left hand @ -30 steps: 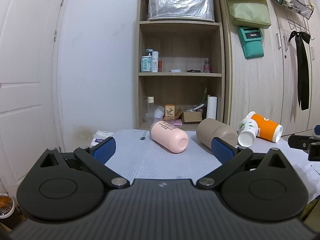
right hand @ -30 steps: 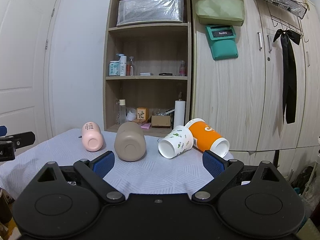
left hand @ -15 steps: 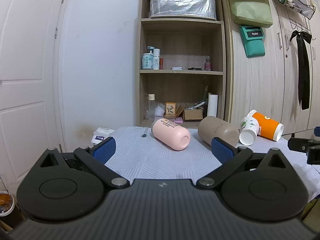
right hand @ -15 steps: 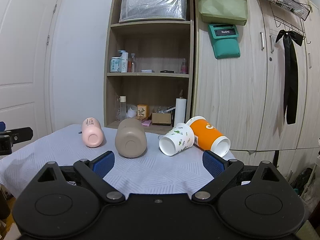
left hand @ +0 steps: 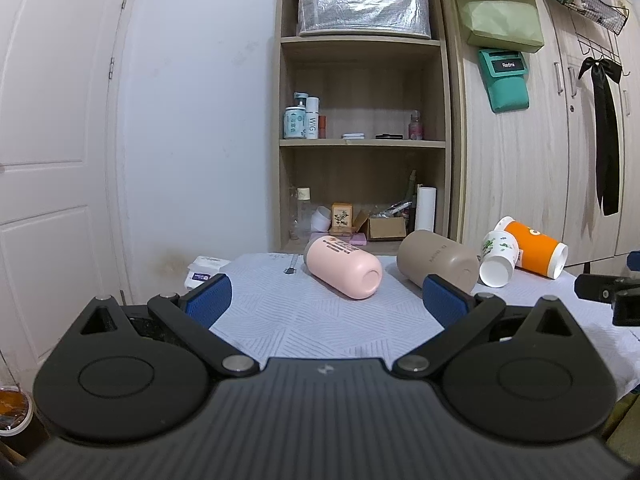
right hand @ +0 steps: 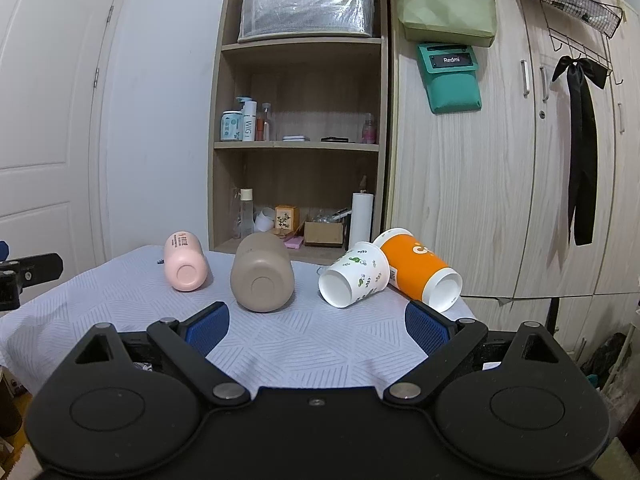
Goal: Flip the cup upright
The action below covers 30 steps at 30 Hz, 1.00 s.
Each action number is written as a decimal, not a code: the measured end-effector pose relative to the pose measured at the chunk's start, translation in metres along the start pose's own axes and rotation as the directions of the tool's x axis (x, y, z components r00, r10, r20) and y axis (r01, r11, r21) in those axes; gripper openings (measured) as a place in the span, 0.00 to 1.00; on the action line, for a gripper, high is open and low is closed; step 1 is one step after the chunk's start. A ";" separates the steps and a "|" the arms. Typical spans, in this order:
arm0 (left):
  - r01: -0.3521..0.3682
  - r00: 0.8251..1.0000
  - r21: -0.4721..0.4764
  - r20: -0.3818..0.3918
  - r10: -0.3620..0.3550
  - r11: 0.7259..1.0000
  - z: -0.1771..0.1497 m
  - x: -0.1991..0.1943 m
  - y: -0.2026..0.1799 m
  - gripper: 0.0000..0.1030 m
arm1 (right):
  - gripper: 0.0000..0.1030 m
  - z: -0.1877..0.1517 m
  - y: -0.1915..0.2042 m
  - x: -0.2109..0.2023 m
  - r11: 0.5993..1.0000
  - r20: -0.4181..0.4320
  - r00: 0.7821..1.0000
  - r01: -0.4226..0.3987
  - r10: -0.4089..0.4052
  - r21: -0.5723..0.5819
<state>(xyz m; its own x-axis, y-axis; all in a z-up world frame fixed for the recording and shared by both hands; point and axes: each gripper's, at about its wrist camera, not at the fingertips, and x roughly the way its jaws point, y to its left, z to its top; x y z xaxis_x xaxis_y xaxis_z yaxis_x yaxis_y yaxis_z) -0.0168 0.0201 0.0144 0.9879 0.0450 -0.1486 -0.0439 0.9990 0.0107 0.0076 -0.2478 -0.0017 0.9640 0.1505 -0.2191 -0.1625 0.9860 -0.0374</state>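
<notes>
While both sets of tongs are spread wide and hold nothing, each hangs over the near edge of the tabletop (right hand: 120, 300), which is covered by a pale cloth with a ribbed pattern. The left tongs (left hand: 326, 300) have blue pads far apart, touching no cup; the pink cup (left hand: 344, 270) lies on its side just beyond the gap between them, its open mouth turned toward the near edge and somewhat rightward. The right tongs (right hand: 316, 324) are likewise fully parted and touch nothing, with bare cloth between their pads.

From the right wrist view, four cups lie toppled in a row across the far half of the tabletop. Toward the left edge is the pink cup (right hand: 186, 268), its round end facing the camera. Beside it, apart from it, lies the taupe cup (right hand: 262, 278), also end-on. Nearer the right edge lies the white floral paper cup (right hand: 354, 276), its open mouth facing the near edge, and against it leans the orange paper cup (right hand: 420, 270), mouth angled to the near right corner. None stands upright.

Behind the far edge rises a wooden shelf unit (right hand: 298, 140) with bottles, boxes and a wrapped container, and to its right a wooden wardrobe (right hand: 500, 180) with a teal pouch (right hand: 450, 80) and a black ribbon (right hand: 580, 152) hanging on it. A white door (left hand: 52, 160) stands at the left.
</notes>
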 end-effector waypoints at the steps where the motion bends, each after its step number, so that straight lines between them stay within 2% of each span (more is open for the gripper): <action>1: 0.000 1.000 0.000 0.000 0.000 1.000 0.000 0.000 0.000 1.00 | 0.94 0.000 0.000 0.000 1.000 0.000 1.000 0.000 0.000 -0.001; 11: 0.002 1.000 -0.001 -0.016 -0.002 1.000 -0.001 0.000 0.002 1.00 | 0.94 -0.001 0.002 0.002 1.000 -0.013 1.000 -0.004 0.004 -0.005; 17: 0.016 0.996 -0.034 -0.084 -0.019 0.999 0.013 0.002 0.005 1.00 | 0.94 0.004 0.001 0.000 1.000 -0.005 1.000 -0.016 0.016 -0.006; 19: 0.021 0.995 -0.027 -0.100 -0.023 0.999 0.019 0.004 0.004 1.00 | 0.94 0.007 0.000 0.000 0.999 -0.008 0.999 -0.045 0.045 -0.003; 23: 0.048 0.986 0.000 -0.160 -0.047 0.999 0.040 0.017 -0.002 1.00 | 0.94 0.024 -0.004 0.005 0.989 -0.040 0.988 -0.151 0.151 -0.001; 27: 0.109 0.972 0.007 -0.212 -0.105 0.994 0.059 0.034 -0.009 1.00 | 0.94 0.048 -0.007 0.017 0.975 -0.079 0.974 -0.215 0.211 -0.053; 30: 0.127 0.963 0.012 -0.243 -0.120 0.992 0.069 0.052 -0.015 1.00 | 0.94 0.063 -0.005 0.030 0.960 -0.119 0.961 -0.261 0.249 -0.097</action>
<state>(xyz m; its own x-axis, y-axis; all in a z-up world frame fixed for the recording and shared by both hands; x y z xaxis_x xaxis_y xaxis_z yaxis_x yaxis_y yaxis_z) 0.0459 0.0073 0.0743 0.9201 -0.0758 -0.3844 0.0837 0.9965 0.0039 0.0508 -0.2439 0.0532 0.8608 0.3820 -0.3364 -0.4282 0.9007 -0.0728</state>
